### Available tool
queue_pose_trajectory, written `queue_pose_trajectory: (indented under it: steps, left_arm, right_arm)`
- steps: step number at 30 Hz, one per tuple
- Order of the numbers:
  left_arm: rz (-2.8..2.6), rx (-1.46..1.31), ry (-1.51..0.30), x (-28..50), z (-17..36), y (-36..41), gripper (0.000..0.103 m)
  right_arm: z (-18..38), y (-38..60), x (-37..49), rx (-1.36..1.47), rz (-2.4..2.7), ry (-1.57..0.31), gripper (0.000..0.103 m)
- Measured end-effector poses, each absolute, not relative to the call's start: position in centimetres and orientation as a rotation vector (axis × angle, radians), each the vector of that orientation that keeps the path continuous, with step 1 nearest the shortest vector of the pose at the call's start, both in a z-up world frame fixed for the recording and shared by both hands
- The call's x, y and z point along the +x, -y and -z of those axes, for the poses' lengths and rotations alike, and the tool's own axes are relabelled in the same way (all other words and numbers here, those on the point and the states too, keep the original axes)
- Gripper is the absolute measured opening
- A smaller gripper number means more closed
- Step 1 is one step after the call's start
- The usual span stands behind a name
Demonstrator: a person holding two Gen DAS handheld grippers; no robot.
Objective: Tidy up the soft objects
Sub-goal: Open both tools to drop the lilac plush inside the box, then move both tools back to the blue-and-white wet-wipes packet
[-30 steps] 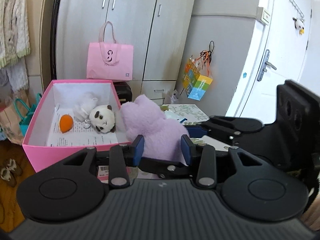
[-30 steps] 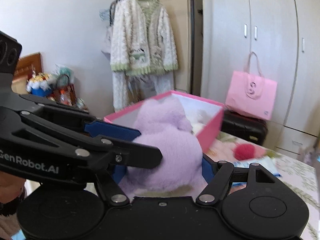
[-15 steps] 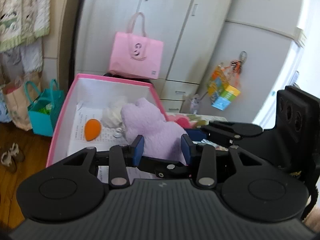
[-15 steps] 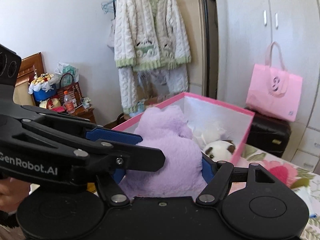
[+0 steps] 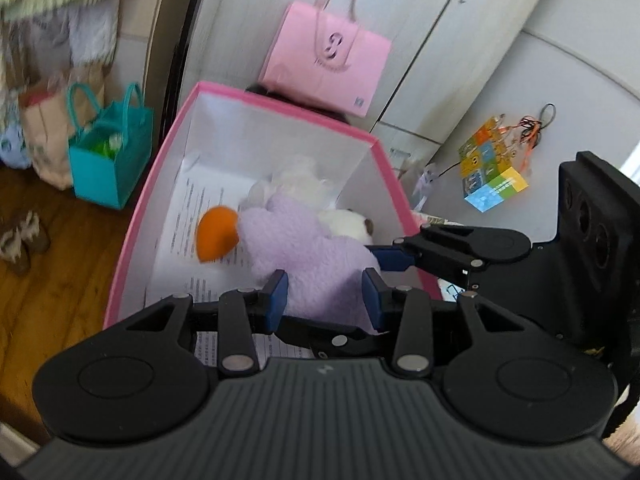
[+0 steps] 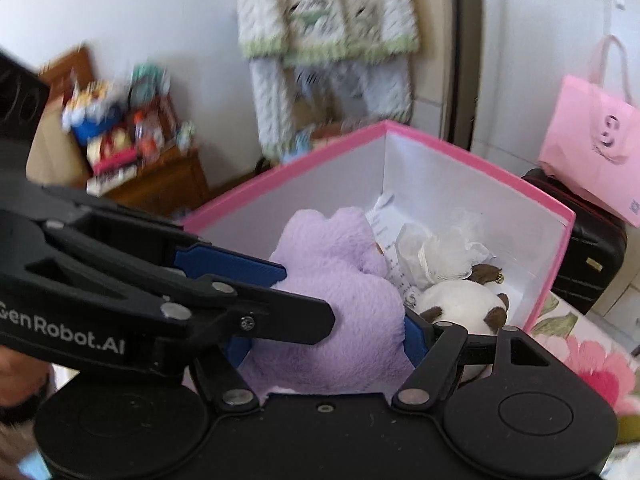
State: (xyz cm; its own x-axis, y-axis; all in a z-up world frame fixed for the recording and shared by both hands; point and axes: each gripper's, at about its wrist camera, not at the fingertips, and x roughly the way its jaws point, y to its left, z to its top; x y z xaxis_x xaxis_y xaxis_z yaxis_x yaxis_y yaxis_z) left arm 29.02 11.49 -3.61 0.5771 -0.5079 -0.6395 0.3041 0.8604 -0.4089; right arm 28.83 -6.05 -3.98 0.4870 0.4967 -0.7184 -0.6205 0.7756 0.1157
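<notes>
The fluffy lilac plush toy point(image 5: 308, 256) hung over the open pink cardboard box point(image 5: 280, 104), its upper part inside the box's white walls, gripped from two sides at once. The left gripper point(image 5: 324, 300) was clenched on the toy's lower end, its blue pads point(image 5: 276, 294) pressed into the fur, and the right gripper point(image 6: 324, 320) clasped the toy across its wider middle, pads sunk into the pile on both flanks. In the left wrist view the right gripper's blue-tipped finger reached in from the right and touched the toy just beside the left gripper. Inside the box, on a printed paper sheet point(image 5: 188, 216), an orange teardrop-shaped soft sponge point(image 5: 216, 234) lay just beside the toy, with a white-and-brown panda plush point(image 6: 460, 300) and a white frilly fabric bundle point(image 6: 436, 248) near the far corner. Beyond the box a pink paper carrier bag point(image 5: 326, 56) stood against grey wardrobe doors point(image 5: 440, 20); a teal tote bag point(image 5: 108, 160) sat on the wooden floor point(image 5: 48, 280), and a cream knitted cardigan point(image 6: 324, 4) hung by the wall. A floral cloth point(image 6: 592, 364) covered the surface beside the box.
</notes>
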Motion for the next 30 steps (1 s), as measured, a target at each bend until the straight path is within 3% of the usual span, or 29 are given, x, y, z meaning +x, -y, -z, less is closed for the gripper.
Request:
queue_pose_trajectory:
  steps: [6, 9, 11, 30]
  left_arm:
    - [0.458, -0.265, -0.837, 29.6, 3.9, -11.4, 0.044]
    - [0.434, -0.221, -0.801, 29.1, 3.5, -11.2, 0.054]
    - [0.410, -0.196, -0.760, 28.3, 3.1, -11.2, 0.061]
    - [0.578, -0.131, -0.637, 17.9, -2.8, -11.2, 0.071]
  right_arm:
    - [4.1, 5.2, 29.7, -0.259, -0.693, -0.823, 0.079]
    - [4.0, 4.7, 29.0, -0.318, -0.668, -0.806, 0.088]
    - [3.8, 4.7, 28.5, -0.351, -0.652, -0.791, 0.089]
    - [-2.7, 9.5, 19.0, -0.337, -0.579, -0.644, 0.089]
